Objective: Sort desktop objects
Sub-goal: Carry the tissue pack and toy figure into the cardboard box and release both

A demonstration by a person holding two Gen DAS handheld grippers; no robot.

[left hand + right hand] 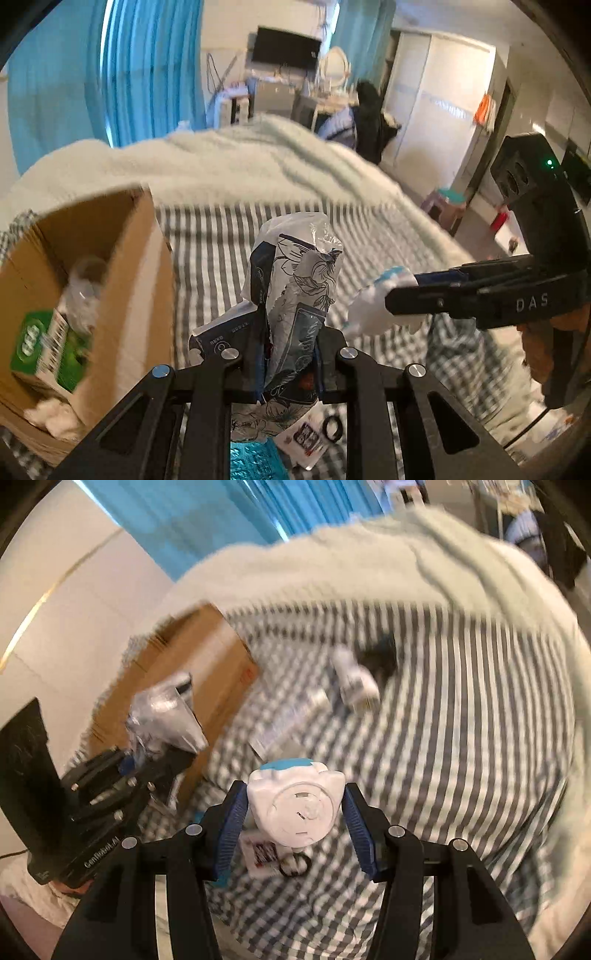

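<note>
My left gripper (290,350) is shut on a crumpled floral plastic packet (299,280), held up above the striped bed sheet, just right of an open cardboard box (125,280). My right gripper (295,805) is shut on a white round gadget with a blue top (295,805), held above the sheet. In the left wrist view the right gripper (391,299) comes in from the right with the white gadget (373,306). In the right wrist view the left gripper (147,760) holds the packet (166,712) in front of the box (207,672).
The box holds a green carton (48,350), clear plastic and cotton. A small card (306,439) and a black ring (332,428) lie on the sheet below. A white object (354,679) and a dark item (380,653) lie farther up. A fluffy blanket (240,158) lies beyond.
</note>
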